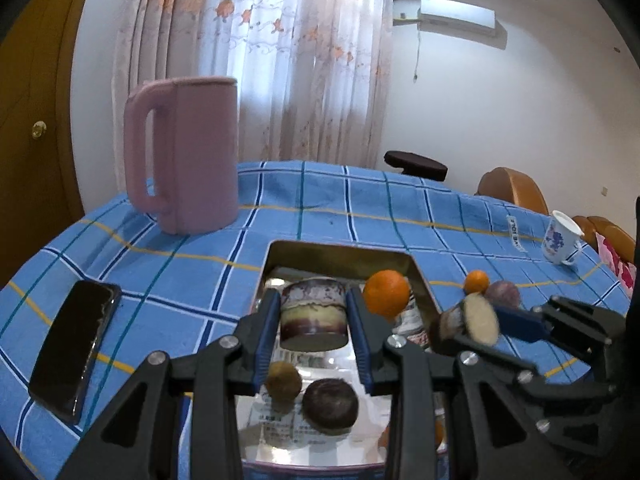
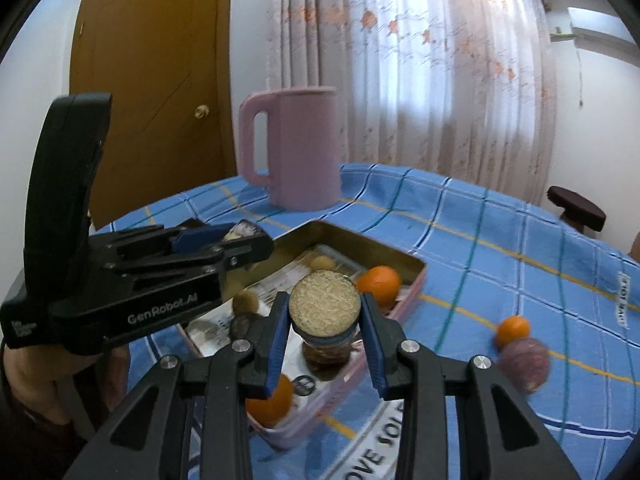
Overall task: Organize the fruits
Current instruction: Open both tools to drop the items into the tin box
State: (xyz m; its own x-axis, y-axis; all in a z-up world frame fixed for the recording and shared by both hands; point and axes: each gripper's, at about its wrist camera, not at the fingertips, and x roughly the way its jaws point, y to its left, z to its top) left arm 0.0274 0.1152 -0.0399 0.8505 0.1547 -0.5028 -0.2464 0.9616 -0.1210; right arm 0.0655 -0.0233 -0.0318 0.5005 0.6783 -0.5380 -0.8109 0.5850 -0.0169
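Observation:
My left gripper (image 1: 313, 300) is shut on a purple-and-cream banded fruit half (image 1: 313, 320) above the metal tray (image 1: 344, 252). To its right, my right gripper (image 1: 476, 326) is shut on a matching fruit half (image 1: 480, 316) with a pale grainy cut face. In the right wrist view that half (image 2: 324, 306) sits between the blue pads (image 2: 280, 332) over the tray's near edge (image 2: 412, 276). The paper-lined tray holds an orange (image 1: 386, 294), a brown kiwi (image 1: 283, 382) and a dark purple fruit (image 1: 330, 404). Outside the tray lie a small orange (image 2: 513, 330) and a purple fruit (image 2: 524, 364).
A pink jug (image 1: 184, 152) stands at the back left of the blue checked tablecloth. A black phone (image 1: 74, 344) lies at the left edge, a patterned mug (image 1: 560, 240) at the right. A dark stool (image 1: 416, 164) and a chair stand beyond the table.

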